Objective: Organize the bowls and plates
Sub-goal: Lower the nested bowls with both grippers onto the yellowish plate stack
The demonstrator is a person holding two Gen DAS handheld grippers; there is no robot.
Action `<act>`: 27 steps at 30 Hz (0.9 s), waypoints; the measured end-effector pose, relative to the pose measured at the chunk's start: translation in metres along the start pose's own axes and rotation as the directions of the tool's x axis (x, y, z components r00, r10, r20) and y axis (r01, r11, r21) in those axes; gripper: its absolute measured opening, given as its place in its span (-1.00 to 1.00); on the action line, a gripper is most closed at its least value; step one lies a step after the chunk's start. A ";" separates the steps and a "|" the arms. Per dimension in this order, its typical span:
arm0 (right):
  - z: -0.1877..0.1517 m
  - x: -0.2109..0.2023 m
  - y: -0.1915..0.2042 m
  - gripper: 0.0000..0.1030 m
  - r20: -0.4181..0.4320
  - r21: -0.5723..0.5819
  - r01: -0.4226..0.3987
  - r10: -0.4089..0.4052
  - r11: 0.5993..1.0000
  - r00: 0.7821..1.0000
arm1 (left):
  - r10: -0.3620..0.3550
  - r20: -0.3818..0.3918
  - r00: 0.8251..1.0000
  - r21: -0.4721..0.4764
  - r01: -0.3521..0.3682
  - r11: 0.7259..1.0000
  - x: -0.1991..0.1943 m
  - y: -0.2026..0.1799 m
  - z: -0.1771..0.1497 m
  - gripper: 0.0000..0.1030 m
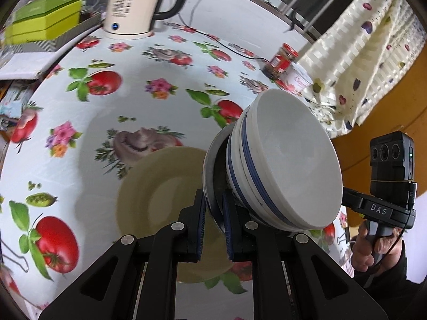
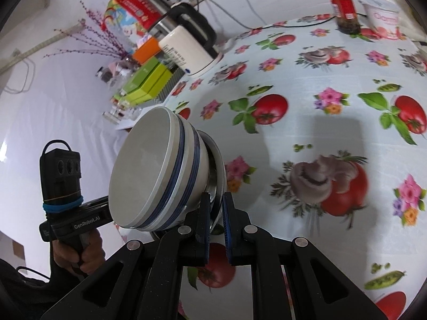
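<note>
Item: stacked bowls (image 1: pixel 283 160) on steel plate (image 1: pixel 210 170), carried aloft | left gripper (image 1: pixel 213 224) and right gripper (image 2: pixel 215 222) clenched on plate rim, opposite sides | yellow plate (image 1: pixel 149 184) lay at 9 o'clock below | next judged: level lowering required.

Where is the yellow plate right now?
In the left wrist view, the yellow plate lies flat on the flowery tablecloth, low in the middle, just left of the lifted blue-striped bowls; its near edge is hidden behind the fingers.
</note>
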State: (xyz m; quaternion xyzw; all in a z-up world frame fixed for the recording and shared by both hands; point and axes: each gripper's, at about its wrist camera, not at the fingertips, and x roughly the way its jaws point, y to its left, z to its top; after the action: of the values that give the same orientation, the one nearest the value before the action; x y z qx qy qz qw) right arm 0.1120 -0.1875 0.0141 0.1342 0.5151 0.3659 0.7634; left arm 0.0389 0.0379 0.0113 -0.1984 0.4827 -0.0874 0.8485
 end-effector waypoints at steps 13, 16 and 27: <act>0.009 0.039 0.021 -0.82 -0.077 -0.052 -0.035 0.031 0.998 0.997 | 0.053 0.013 0.999 -0.080 -0.052 0.995 -0.012 0.035 -0.012 -0.75; 0.010 0.046 0.024 -0.82 -0.091 -0.057 -0.041 0.035 0.998 0.995 | 0.065 0.010 0.998 -0.095 -0.063 0.994 -0.013 0.041 -0.015 -0.75; 0.008 0.066 0.031 -0.82 -0.139 -0.067 -0.035 0.026 0.997 0.990 | 0.079 -0.015 0.997 -0.128 -0.081 0.989 -0.010 0.052 -0.021 -0.75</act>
State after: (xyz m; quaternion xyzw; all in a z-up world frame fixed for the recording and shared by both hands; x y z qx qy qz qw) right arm 0.1194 -0.1185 -0.0097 0.0900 0.5517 0.4035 0.7243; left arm 0.0135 0.0834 -0.0125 -0.2324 0.4991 -0.0231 0.8344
